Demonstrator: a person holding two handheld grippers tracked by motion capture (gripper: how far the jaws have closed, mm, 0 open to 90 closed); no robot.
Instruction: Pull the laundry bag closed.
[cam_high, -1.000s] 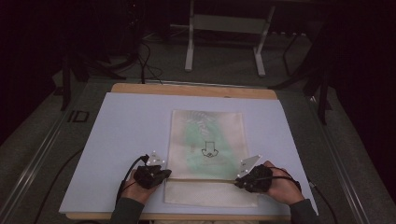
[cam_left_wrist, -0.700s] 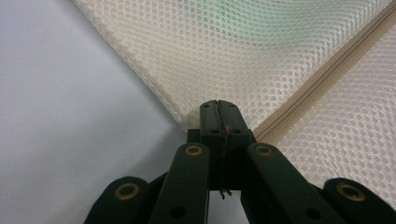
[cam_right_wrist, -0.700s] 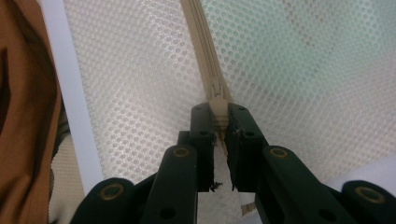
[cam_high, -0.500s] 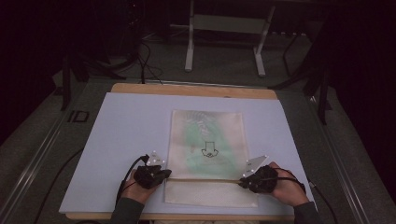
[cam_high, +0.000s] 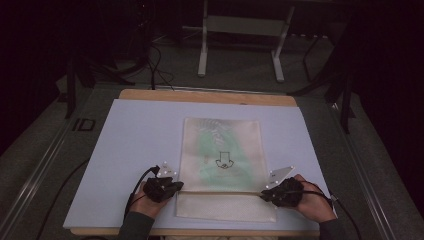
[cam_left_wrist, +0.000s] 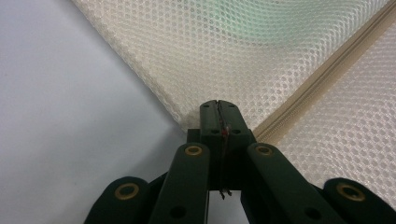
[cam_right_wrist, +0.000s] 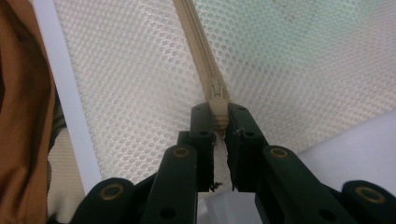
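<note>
Dim, dark surroundings; soft focus

Left claw pinched closed; right claw clamped, slightly parted

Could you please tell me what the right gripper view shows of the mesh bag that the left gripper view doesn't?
The right gripper view brings in the zipper pull, which sits between the right gripper's jaws, closed on it, and a brown fabric past the white mat.

The left gripper view shows the left gripper, jaws pressed shut on the side edge of the mesh bag, just beside the zipper.

Both share the cream mesh, the zipper tape and a green tint under the netting.
</note>
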